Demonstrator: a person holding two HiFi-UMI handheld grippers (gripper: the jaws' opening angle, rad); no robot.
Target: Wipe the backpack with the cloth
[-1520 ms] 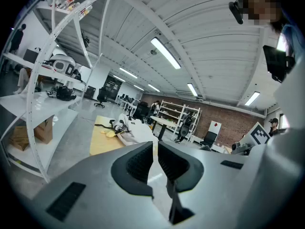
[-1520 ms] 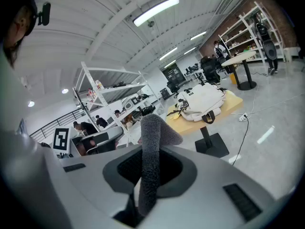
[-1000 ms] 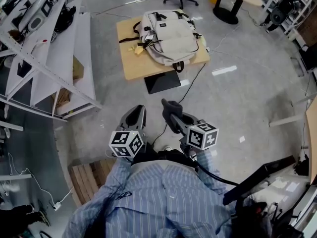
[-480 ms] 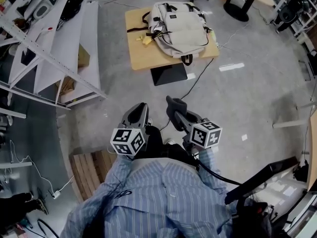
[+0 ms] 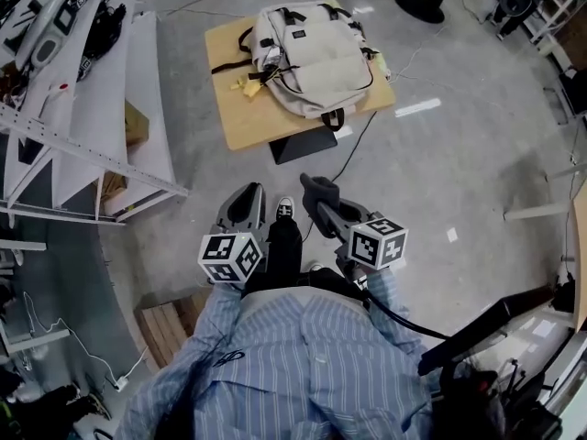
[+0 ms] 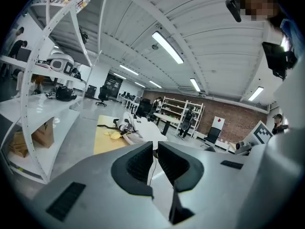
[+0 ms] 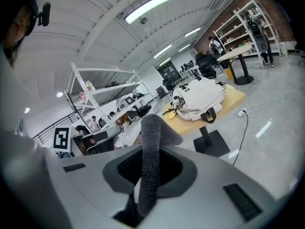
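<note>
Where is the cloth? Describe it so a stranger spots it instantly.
Start at the person in the striped shirt at the bottom of the head view, holding two grippers. The cloth is the dark grey fuzzy strip clamped in the right gripper; the left gripper holds nothing.

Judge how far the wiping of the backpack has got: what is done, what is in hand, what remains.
Done: the cloth is clamped in the right gripper. In hand: both grippers are held close to the person's body, well short of the table; the left gripper is empty, jaws nearly together. Left: all the wiping; the backpack lies on the table with no gripper near it.
</note>
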